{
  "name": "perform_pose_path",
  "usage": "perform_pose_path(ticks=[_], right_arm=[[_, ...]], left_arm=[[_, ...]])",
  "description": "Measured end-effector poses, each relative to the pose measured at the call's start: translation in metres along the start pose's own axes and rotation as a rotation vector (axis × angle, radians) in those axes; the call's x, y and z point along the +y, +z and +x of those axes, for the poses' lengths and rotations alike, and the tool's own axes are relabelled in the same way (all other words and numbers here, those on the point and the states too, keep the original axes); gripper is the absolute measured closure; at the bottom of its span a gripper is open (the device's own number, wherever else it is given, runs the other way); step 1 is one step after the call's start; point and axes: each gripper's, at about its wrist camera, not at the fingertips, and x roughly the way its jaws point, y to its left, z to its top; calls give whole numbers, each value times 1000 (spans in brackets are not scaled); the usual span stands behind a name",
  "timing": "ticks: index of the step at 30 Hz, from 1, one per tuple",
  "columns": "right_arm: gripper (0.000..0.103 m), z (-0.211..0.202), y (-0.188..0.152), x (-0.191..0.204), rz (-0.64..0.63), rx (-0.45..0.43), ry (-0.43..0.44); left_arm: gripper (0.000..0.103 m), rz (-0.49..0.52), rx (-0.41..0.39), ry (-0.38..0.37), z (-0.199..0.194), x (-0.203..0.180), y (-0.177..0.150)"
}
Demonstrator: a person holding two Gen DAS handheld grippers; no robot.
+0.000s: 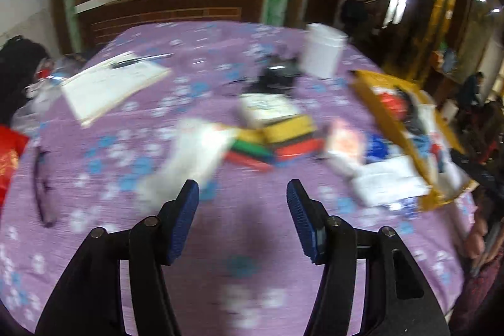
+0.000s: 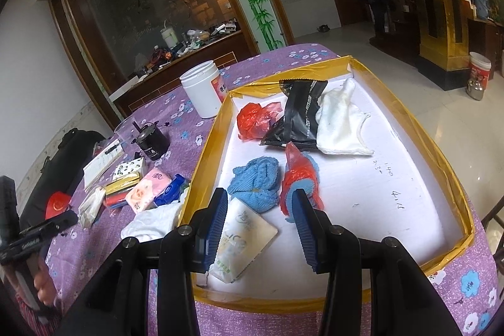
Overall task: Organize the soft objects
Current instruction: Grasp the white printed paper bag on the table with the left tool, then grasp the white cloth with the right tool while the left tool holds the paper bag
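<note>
In the blurred left wrist view, my left gripper (image 1: 242, 188) hangs open over the purple flowered cloth with nothing between its blue pads. Just ahead lie a pale plastic-wrapped pack (image 1: 189, 153), a stack of coloured sponges (image 1: 277, 144), a pink tissue pack (image 1: 343, 140) and a white cloth (image 1: 387, 178). My right gripper (image 2: 260, 194) is open above the gold-rimmed white box (image 2: 208, 166). A tissue pack (image 2: 242, 238) lies on the box floor under its left finger. The box also holds a blue knit cloth (image 2: 255, 178), a red-and-blue bundle (image 2: 299, 178), a red bag (image 2: 255, 118), a black packet (image 2: 299, 115) and a white towel (image 2: 340, 122).
A white jar (image 2: 203, 92), a small black motor-like cylinder (image 2: 152, 144) and a notepad with a pen (image 1: 110, 81) stand further back on the table. A black bag (image 2: 63, 153) sits off the far left edge. A wooden cabinet stands behind the table.
</note>
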Motion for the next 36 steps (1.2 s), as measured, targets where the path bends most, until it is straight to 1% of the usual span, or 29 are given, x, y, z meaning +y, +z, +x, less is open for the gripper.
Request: perform_pose_path(ticks=[1,3,6,11,14,16,17,18,19,22,25,26,28,30,33,36], right_arm=[[57,0,0,0,1,2,1],[57,1,0,0,0,4,0],[57,2,0,1,-4,6,-1],[57,3,0,0,-2,10,-7],[57,4,-1,1,-5,13,-3],[57,4,-1,2,-14,13,1],[57,4,-2,3,-19,12,3],[57,4,-2,5,-26,12,8],[57,4,-2,6,-32,15,19],[57,5,-4,14,-62,39,77],[57,0,-7,36,-114,64,132],[57,0,-8,48,-138,88,173],[57,3,-8,69,-171,135,222],[57,11,-7,90,-210,179,245],[57,29,-6,116,-258,237,222],[58,51,-8,141,-319,286,180]], left_arm=[[41,-2,6,22,3,9,1],[41,-3,23,61,9,25,5],[40,4,63,62,25,39,12],[40,41,151,-7,57,34,18],[40,47,185,19,73,29,21],[40,62,185,38,81,24,21],[42,72,196,54,86,20,19],[47,79,198,55,88,18,18],[58,82,195,54,90,16,17],[62,102,163,79,88,9,14],[64,95,149,93,81,9,12],[64,86,148,88,78,10,12],[64,64,137,58,62,11,10],[64,34,128,33,46,9,4],[64,-25,129,-7,28,3,-10],[64,2,82,4,22,-13,-23]])
